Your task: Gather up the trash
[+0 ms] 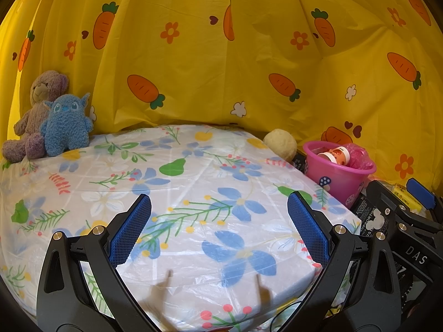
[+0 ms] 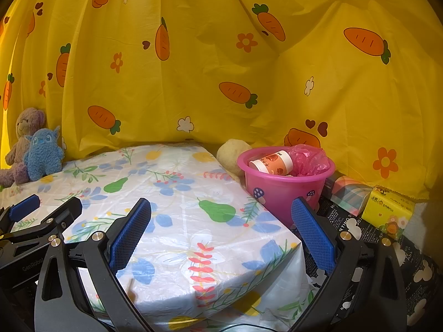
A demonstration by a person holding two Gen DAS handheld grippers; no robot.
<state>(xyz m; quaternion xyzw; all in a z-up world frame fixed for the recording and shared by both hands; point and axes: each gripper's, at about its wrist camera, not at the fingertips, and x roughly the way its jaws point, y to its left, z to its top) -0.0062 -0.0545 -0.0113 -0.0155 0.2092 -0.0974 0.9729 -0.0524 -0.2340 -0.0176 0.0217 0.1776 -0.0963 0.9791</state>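
Hand-held gripper [image 2: 218,232] open, bucket [image 2: 282,193] just beyond

On the black frame of the left claw [image 2: 25,215], seen at nine o'clock in the right wrist view, pale letters read "GenRobot", the last part cut off. In the left wrist view, the right claw [image 1: 415,193] at three o'clock carries "DAS" in white on its black body, with a large "7" just below.

The black cloth with white mouse-head shapes [image 2: 351,229], at four o'clock from the pink bucket [image 2: 279,193], bears small white print; only scraps such as "SUPPORTING" and "JO" can be read.

The yellow tissue pack [image 2: 387,210] has characters too small to read. The cup [image 2: 272,163] in the bucket shows unreadable print.
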